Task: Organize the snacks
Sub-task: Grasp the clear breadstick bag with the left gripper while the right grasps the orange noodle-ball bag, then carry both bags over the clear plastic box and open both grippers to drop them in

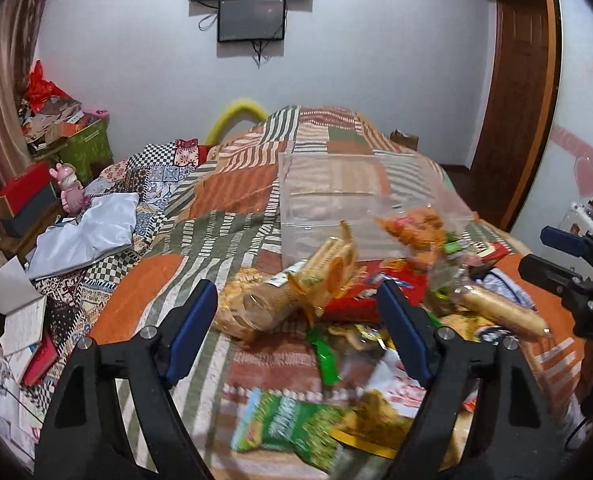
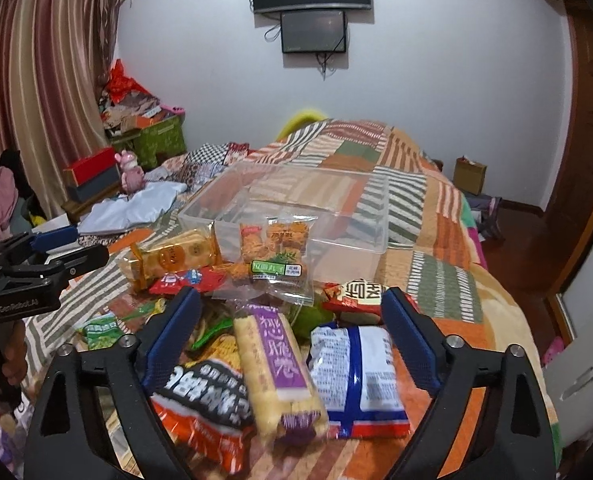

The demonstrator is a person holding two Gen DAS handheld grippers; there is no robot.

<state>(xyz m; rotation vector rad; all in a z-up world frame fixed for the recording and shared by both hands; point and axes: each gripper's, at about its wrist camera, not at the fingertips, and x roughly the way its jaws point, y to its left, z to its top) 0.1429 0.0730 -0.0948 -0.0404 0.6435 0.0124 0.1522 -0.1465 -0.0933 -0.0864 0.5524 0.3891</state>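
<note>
A pile of snack packets lies on the patchwork bed in front of a clear plastic box (image 1: 360,200), also in the right wrist view (image 2: 296,208). My left gripper (image 1: 296,312) is open and empty above a yellow biscuit pack (image 1: 328,260) and a green packet (image 1: 288,424). My right gripper (image 2: 292,328) is open and empty above a purple and yellow wafer pack (image 2: 276,368), a blue and white packet (image 2: 356,376) and an orange and black packet (image 2: 204,400). A clear bag of orange snacks (image 2: 276,248) leans against the box. The right gripper also shows at the left wrist view's right edge (image 1: 568,264).
A white cloth (image 1: 88,232) and a pink toy (image 1: 70,192) lie left of the box. Books and papers (image 1: 20,320) sit at the bed's left edge. Boxes are stacked by the curtain (image 2: 144,136). A wooden door (image 1: 516,100) stands at right.
</note>
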